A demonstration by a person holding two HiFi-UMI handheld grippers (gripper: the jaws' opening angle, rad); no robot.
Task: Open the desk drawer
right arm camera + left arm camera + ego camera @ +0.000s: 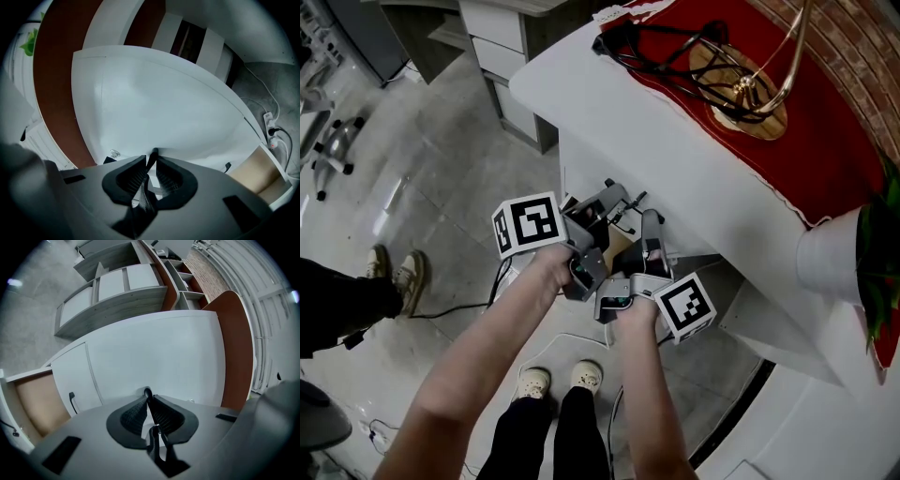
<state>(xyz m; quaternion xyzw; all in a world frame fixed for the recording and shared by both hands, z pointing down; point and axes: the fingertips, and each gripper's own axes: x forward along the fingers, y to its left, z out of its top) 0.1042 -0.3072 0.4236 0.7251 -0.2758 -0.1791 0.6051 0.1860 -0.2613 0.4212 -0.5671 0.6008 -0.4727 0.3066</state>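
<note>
White, smooth drawer (154, 352) front fills both gripper views. In the head view it sits mid-frame under the table (619, 103) edge, mostly hidden. Left hand-held gripper (148, 398) and right hand-held gripper (153, 160) each clamp a thin dark handle (147, 392). One handle or two, can't tell.

Left of the surface (656, 141) the floor (450, 169) lies open. A cabinet (502, 47) blocks its far end, and cables (666, 47) clutter its top.
</note>
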